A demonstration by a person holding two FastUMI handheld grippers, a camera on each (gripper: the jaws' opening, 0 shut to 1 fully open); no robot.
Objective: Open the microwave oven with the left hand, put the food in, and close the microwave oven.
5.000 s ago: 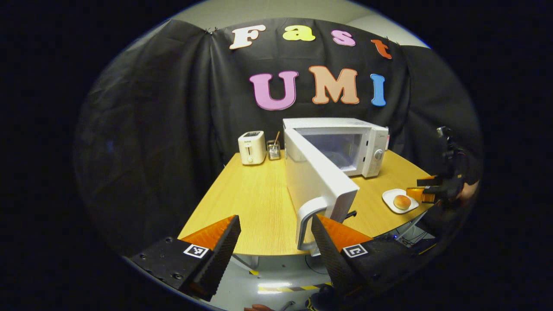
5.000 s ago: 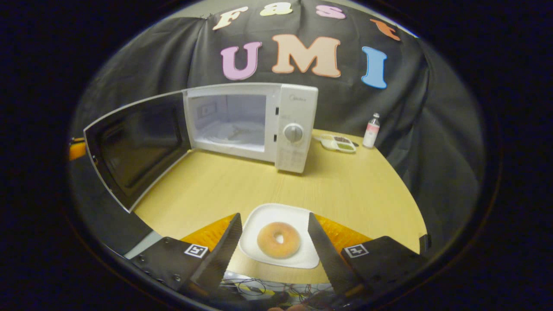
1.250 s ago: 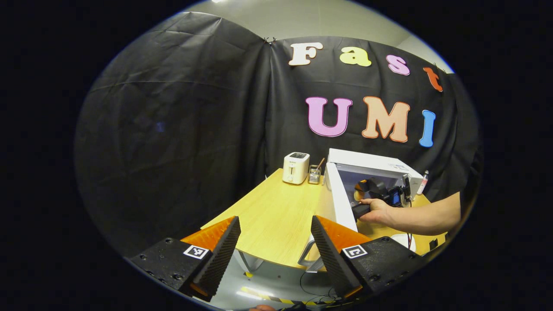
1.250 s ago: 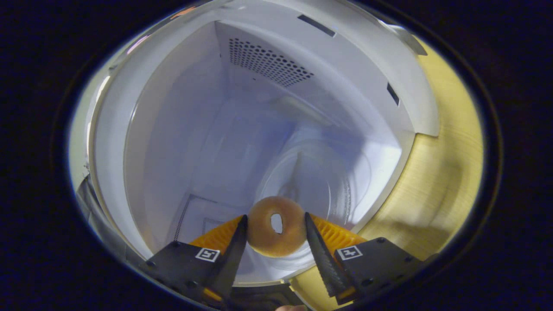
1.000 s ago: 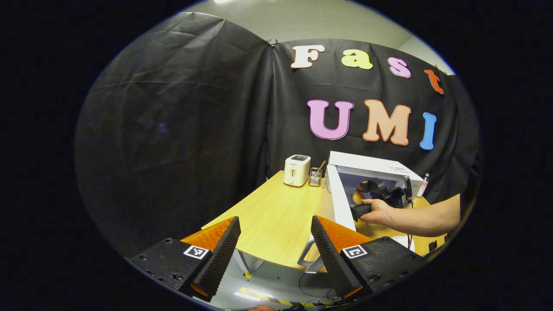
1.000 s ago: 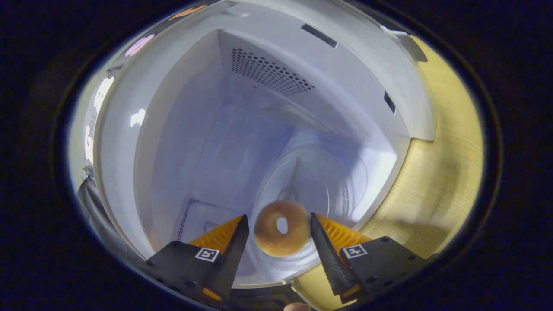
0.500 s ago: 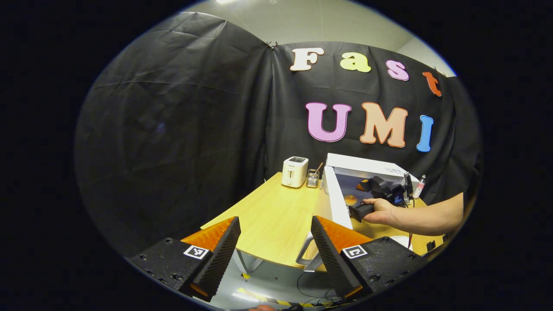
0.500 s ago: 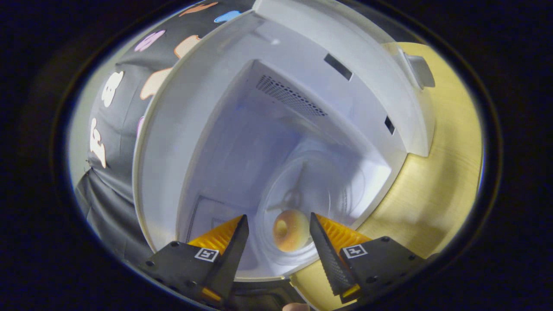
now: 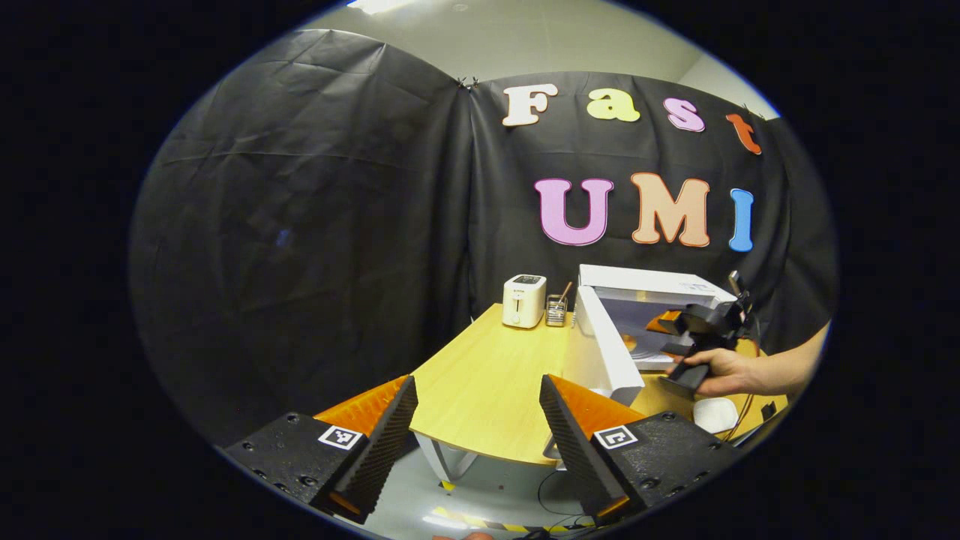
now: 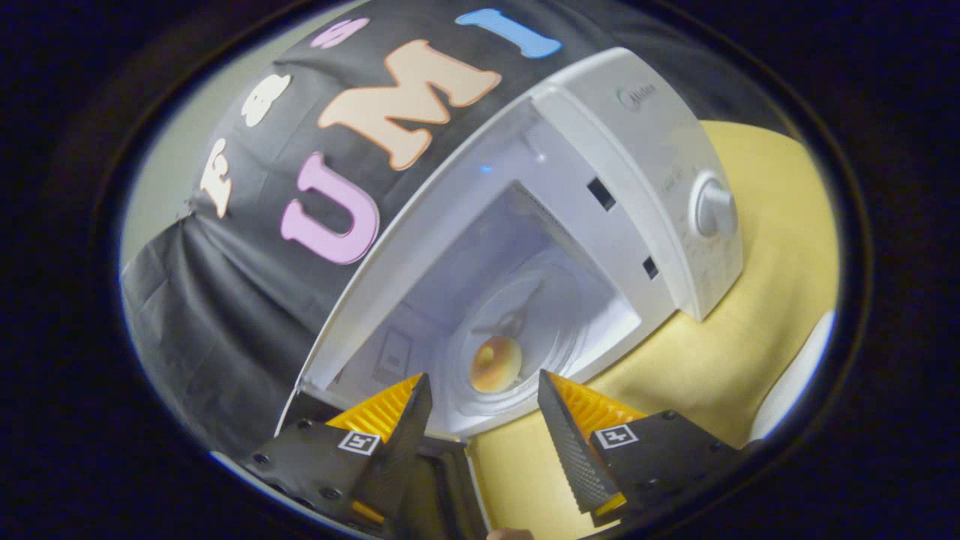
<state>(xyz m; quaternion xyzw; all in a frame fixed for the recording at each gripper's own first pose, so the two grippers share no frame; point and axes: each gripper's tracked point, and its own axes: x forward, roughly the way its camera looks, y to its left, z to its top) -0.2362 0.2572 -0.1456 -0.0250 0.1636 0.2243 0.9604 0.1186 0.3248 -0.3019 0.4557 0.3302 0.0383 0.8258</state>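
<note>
Black-draped booth wall behind a yellow wooden worktop point(image 9: 480, 375).

Left gripper view, near to far: left gripper point(image 9: 477, 420) low in front, jaws spread wide, nothing between them, held off the near edge of the worktop. Past the fingers, the open microwave door point(image 9: 600, 352) swung out toward the camera. Just right of it, a hand point(image 9: 720, 369) gripping the right gripper point(image 9: 694, 330) in front of the microwave oven point(image 9: 652, 289) opening. Below the hand, a white plate point(image 9: 714, 414) near the worktop's edge. Farther back, a white toaster point(image 9: 523, 301) and, just beside it, a small container point(image 9: 556, 309) with something upright in it, both near the wall.

Right gripper view, tilted, near to far: right gripper point(image 10: 480, 420) at the bottom, jaws wide apart and holding nothing, outside the oven's mouth. Beyond the fingertips, the doughnut point(image 10: 496, 363) lying on the glass turntable point(image 10: 525, 337) inside the white cavity, clear of both fingers. Right of the cavity, the control panel with its round knob point(image 10: 712, 211). At the far right edge, a sliver of the white plate point(image 10: 795, 382) on the worktop.
</note>
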